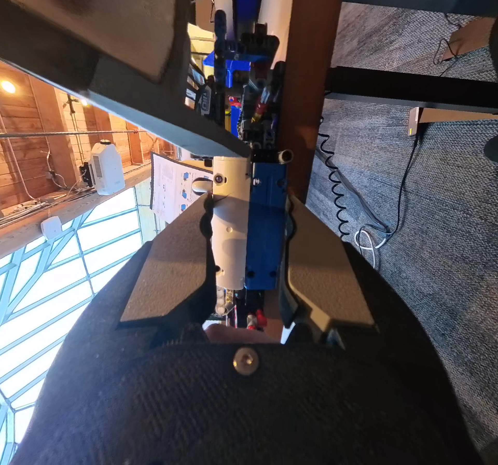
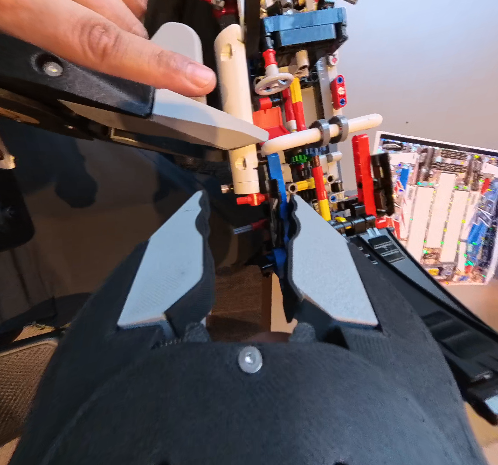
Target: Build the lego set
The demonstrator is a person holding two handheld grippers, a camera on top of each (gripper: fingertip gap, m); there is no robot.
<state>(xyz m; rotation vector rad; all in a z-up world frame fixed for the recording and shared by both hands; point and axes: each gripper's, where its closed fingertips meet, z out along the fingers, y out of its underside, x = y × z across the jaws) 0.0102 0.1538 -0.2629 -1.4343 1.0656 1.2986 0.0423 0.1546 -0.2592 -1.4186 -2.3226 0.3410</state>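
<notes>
The lego model is a long build with white (image 1: 230,225) and blue (image 1: 265,225) side panels and red, yellow and black parts inside (image 2: 299,107). My left gripper (image 1: 248,207) is shut on it, one finger on the white panel and one on the blue. In the right wrist view this gripper comes in from the left under a hand (image 2: 107,34), its finger (image 2: 204,128) on the white panel (image 2: 234,96). My right gripper (image 2: 248,204) is open at the model's lower end. Its right finger (image 2: 318,258) touches a blue beam (image 2: 277,171); the left finger stands apart.
An instruction sheet (image 1: 172,185) hangs behind the model, and a colourful printed picture (image 2: 436,209) lies at the right. A brown wooden beam (image 1: 304,74), carpet with cables (image 1: 404,209) and a black strap (image 2: 420,290) are close by. My two grippers' fingertips are within a few centimetres of each other.
</notes>
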